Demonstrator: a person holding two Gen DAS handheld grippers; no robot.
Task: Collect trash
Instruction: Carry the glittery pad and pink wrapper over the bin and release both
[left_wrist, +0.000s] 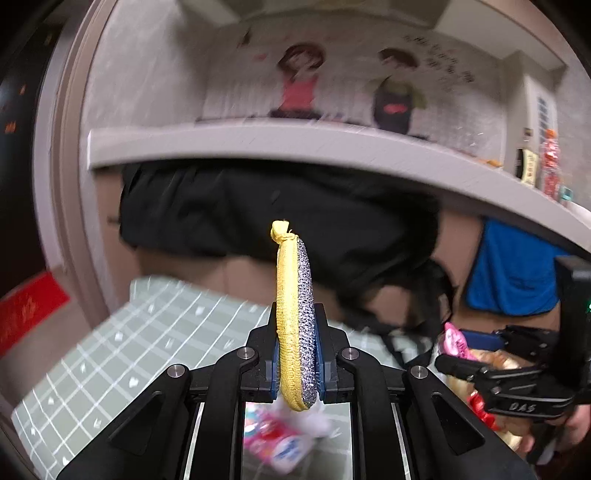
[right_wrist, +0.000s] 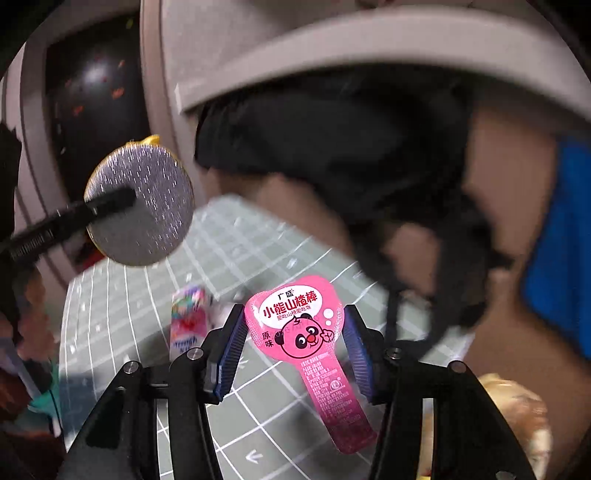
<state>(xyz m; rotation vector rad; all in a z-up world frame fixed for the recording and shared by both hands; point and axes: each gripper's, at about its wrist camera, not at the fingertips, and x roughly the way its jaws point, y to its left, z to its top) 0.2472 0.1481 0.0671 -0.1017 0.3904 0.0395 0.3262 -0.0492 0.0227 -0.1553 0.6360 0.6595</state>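
Now both hand-held grippers are loaded and lifted above the desk (right_wrist: 122, 306), which carries a green checked mat. The left hand-held gripper (left_wrist: 296, 354) is pressed together on a round scrubber (left_wrist: 295, 317), yellow on one face and silver on the other, held upright on its edge between the blue pads. In the right wrist view the same scrubber (right_wrist: 147, 206) shows its silver face, well above the mat.

The right hand-held gripper (right_wrist: 291, 350) carries a pink snack wrapper (right_wrist: 295, 325) with a cartoon face. Its fingers (right_wrist: 231, 350) stand at each side of the wrapper's wide part; they seem to pinch it by the edges, though the contact itself is hard to see.

I judge the step to be the carrying of picked trash toward a container. A black bag (left_wrist: 280, 214) hangs under the shelf (left_wrist: 258, 144) ahead, possibly the target, but I cannot tell if its mouth is open.

The next move asks to bring each item over the opening and only then release. One colourful packet (right_wrist: 188, 321) is on the mat, not yet collected.
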